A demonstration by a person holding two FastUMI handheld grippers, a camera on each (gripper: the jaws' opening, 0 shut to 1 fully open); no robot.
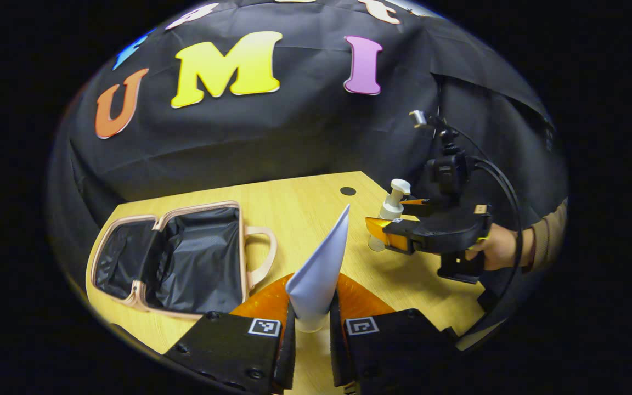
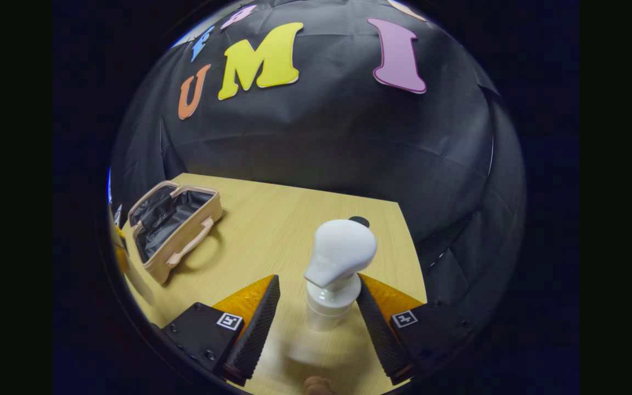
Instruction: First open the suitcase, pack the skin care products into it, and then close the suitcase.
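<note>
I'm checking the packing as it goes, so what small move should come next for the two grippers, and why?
Probably close the right gripper on the pump bottle: its fingers stand either side of the bottle with gaps, not pressing. The left gripper already clamps the pale tube, and the suitcase lies open on the table, ready to be filled.

Surface [image 2: 272, 219]: pale wood-grain, smooth, low sheen. Suitcase [image 1: 184, 258]: beige leather-look shell, matt; lining is black crinkly cloth with a slight shine. Pump bottle [image 2: 333, 274]: white plastic, glossy, smooth. Tube [image 1: 321, 269]: pale soft plastic, matt, smooth. Right claw [image 2: 316, 323] pads: ribbed, rough, matt. Wall: black matt cloth, creased.
</note>
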